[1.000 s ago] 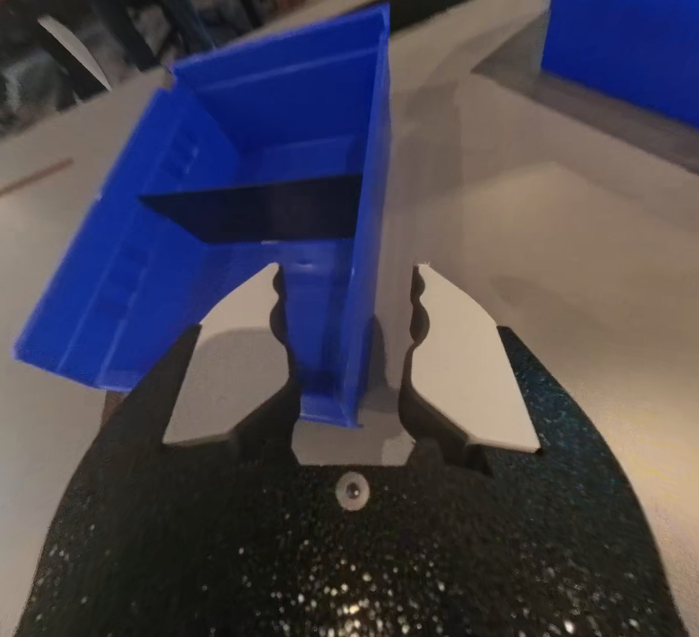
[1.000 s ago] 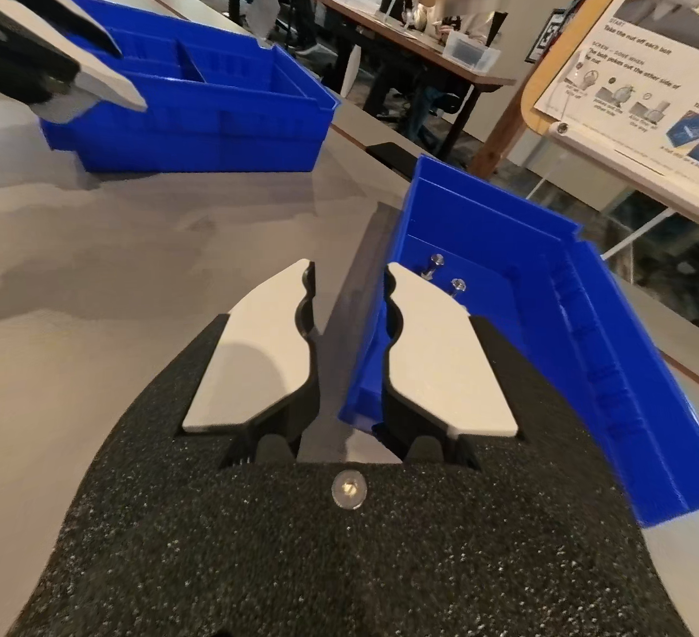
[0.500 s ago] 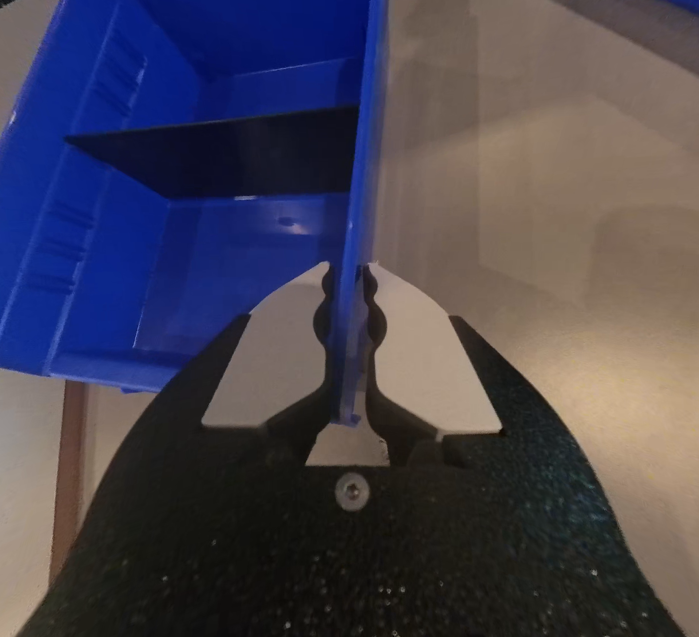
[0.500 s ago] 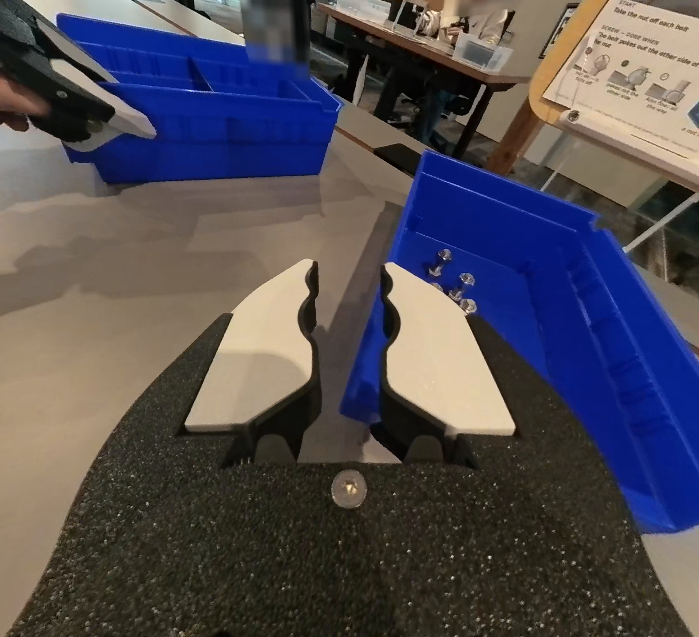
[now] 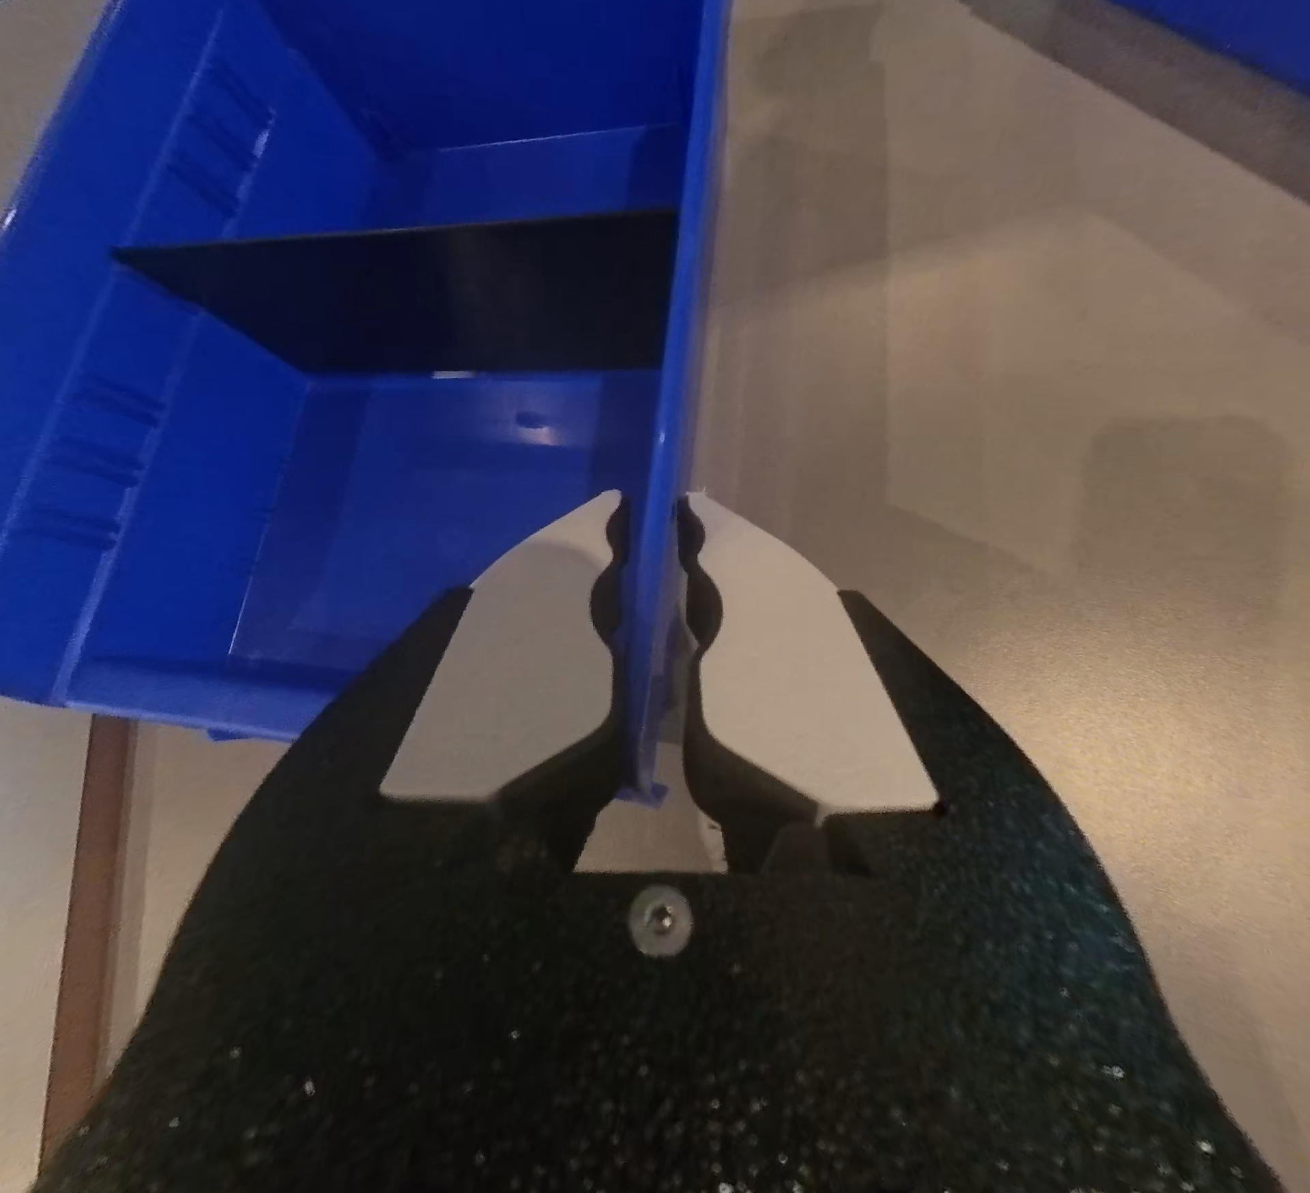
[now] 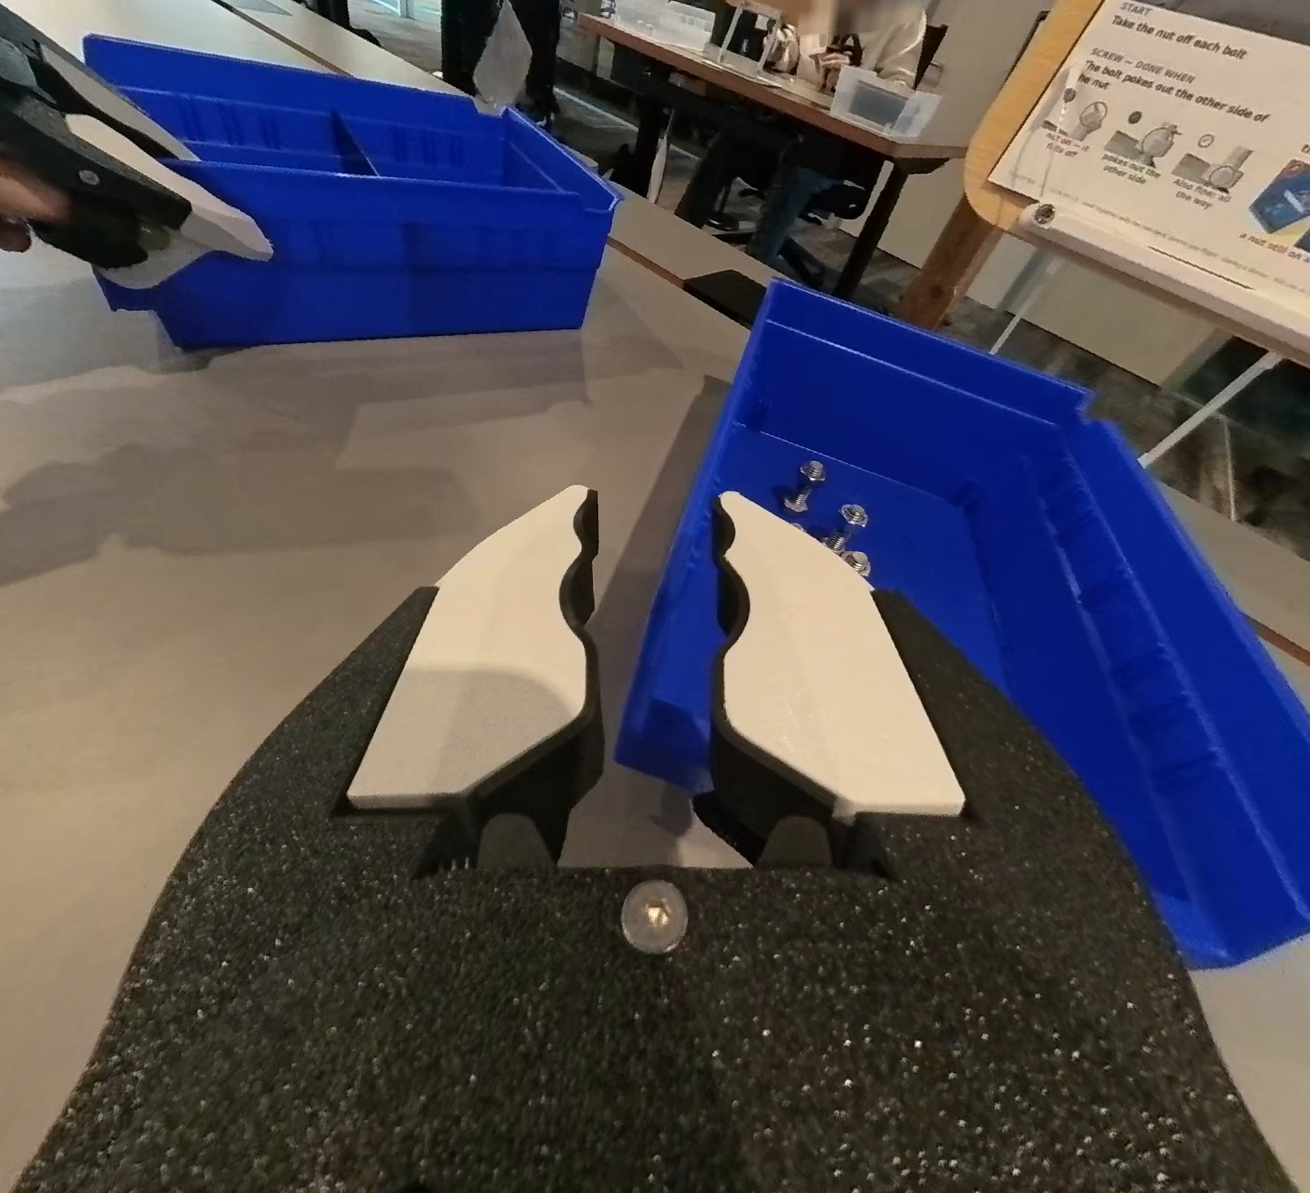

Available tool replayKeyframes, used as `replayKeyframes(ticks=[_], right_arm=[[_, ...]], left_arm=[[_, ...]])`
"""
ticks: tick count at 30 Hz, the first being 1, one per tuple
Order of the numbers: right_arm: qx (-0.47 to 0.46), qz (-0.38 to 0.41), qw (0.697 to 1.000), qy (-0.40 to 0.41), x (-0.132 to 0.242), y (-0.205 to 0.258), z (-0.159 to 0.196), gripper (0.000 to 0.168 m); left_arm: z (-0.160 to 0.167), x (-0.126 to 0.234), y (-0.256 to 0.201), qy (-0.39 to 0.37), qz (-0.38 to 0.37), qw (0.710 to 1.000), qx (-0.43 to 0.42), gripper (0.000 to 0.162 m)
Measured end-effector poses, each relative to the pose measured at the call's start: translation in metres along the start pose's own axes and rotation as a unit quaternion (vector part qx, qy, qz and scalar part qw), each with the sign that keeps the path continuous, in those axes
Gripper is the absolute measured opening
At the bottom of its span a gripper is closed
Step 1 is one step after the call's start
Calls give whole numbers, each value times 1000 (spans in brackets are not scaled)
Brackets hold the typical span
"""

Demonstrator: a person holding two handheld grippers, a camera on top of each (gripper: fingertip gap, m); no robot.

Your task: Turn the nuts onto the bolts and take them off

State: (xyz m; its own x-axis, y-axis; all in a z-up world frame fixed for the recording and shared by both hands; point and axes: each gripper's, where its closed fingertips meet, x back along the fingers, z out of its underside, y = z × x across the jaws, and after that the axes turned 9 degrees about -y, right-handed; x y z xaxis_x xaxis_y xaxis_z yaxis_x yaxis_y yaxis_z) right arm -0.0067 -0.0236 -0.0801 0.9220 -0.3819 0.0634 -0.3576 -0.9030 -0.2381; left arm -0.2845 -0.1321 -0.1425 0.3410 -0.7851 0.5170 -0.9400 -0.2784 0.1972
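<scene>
My left gripper point(image 5: 652, 507) is shut on the right side wall of a blue bin point(image 5: 213, 379) that has a black divider point(image 5: 425, 301); both of its compartments look empty. In the right wrist view the same gripper point(image 6: 177, 223) clamps that bin point(image 6: 425, 259) at its near left corner. My right gripper point(image 6: 656, 500) is open and empty, astride the left wall of a second blue bin point(image 6: 1063, 627). Three silver bolts with nuts on them point(image 6: 847, 521) lie on that bin's floor, just past my right finger.
Both bins stand on a grey table point(image 6: 283, 450). A brown table edge point(image 5: 92, 875) shows at the lower left. An instruction board on a wooden stand point(image 6: 1169, 96) is at the right. Desks, chairs and a seated person are behind. The tips of one gripper are about 30 centimeters away from the tips of the other.
My left gripper has closed on the divided bin's side wall, which it only straddled a second ago. My right gripper has drawn back a little, so more of the bolts show.
</scene>
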Motion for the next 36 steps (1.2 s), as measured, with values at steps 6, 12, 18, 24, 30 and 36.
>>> replayKeyframes(ticks=[6, 12, 18, 24, 30, 36], right_arm=[[-4, -4, 1000, 1, -1, 1, 1, 30], [-5, -5, 1000, -1, -1, 0, 0, 30], [-6, -4, 1000, -1, 0, -1, 1, 30], [-6, -4, 1000, 0, 0, -2, 1, 30], [-7, -4, 1000, 0, 0, -3, 2, 30], [-7, -2, 1000, 0, 1, -4, 3, 30]], left_arm=[[0, 0, 0, -1, 3, 1000, 2, 11], [0, 0, 0, -1, 4, 1000, 2, 10], [-1, 0, 0, -2, 6, 1000, 1, 9], [-2, -1, -2, -3, 9, 1000, 1, 8], [-2, -1, -3, -3, 12, 1000, 2, 7], [-2, -1, -4, -3, 13, 1000, 3, 7]])
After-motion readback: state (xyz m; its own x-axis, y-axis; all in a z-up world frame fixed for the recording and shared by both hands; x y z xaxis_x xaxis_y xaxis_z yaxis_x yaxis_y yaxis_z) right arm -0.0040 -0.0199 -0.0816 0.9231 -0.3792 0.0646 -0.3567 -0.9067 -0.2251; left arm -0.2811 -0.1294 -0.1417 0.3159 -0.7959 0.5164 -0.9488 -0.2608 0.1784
